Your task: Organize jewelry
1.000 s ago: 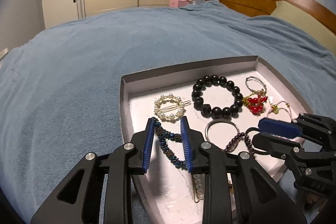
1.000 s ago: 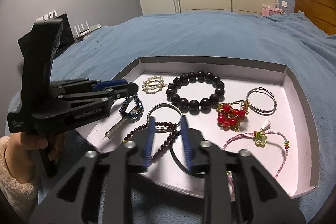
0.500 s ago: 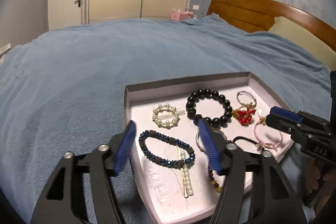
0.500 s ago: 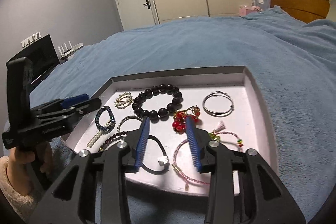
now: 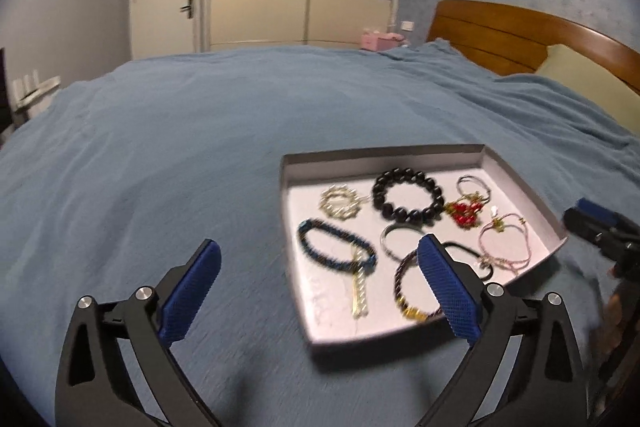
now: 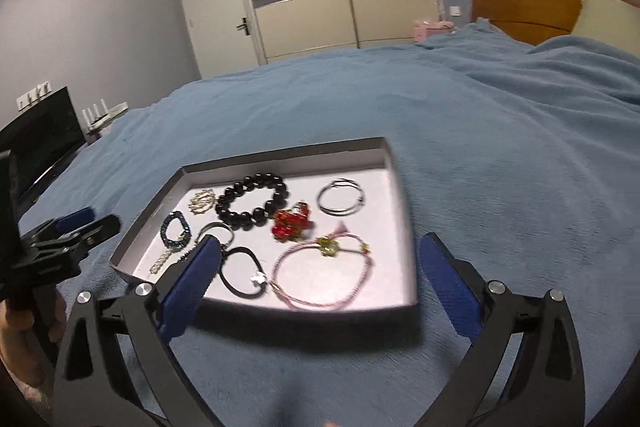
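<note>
Since a second ago both grippers are drawn back from the tray [image 5: 520, 183] and spread wide, empty: left gripper [image 5: 320, 291], right gripper [image 6: 320, 279]. The jewelry, the blue bead bracelet [image 5: 334, 245] included, is left laid out in the tray on the bed [image 5: 160, 147]; sorting is judged near done.

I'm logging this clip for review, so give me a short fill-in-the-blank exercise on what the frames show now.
1. The tray sits on a ___ blanket.
2. The black bead bracelet lies ___ the tray.
3. The left tongs and right tongs are both ___ and hold nothing.
4. The pink cord bracelet carries a ___ charm.

Missing words: blue; inside; open; green
</note>
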### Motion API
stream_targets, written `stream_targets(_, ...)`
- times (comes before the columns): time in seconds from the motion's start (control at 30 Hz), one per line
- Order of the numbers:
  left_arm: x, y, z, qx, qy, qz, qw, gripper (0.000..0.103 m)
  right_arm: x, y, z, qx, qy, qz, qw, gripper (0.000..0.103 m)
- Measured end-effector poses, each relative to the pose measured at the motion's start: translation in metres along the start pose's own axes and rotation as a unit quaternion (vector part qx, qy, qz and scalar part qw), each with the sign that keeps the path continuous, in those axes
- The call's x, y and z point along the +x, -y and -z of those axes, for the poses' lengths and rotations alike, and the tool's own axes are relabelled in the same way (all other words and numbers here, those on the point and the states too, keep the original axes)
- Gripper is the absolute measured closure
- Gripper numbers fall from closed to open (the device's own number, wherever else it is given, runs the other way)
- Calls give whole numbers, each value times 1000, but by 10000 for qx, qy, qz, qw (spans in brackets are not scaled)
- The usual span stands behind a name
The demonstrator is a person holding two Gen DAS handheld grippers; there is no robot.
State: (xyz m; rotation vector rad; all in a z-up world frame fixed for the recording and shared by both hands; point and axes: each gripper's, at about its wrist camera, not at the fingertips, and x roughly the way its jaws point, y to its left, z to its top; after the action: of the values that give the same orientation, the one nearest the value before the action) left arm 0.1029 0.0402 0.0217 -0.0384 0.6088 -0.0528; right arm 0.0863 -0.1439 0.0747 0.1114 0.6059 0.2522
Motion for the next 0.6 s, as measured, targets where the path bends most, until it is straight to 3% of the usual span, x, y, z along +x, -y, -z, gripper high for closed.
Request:
stream_targets(0.2,-17,10,13,297,-319,-572,9974,5,-16,-6,-4,-7,-196,337,9992,5)
stream_targets(0.4,-26,24,19,373,-612,-498,9962,5,-20,-16,0,-133,-598,549,9966,5)
stream_targets(0.6,-22,27,19,26,-1091,-383,9933,5,-19,-22,8,-285,-894,756,9927,5)
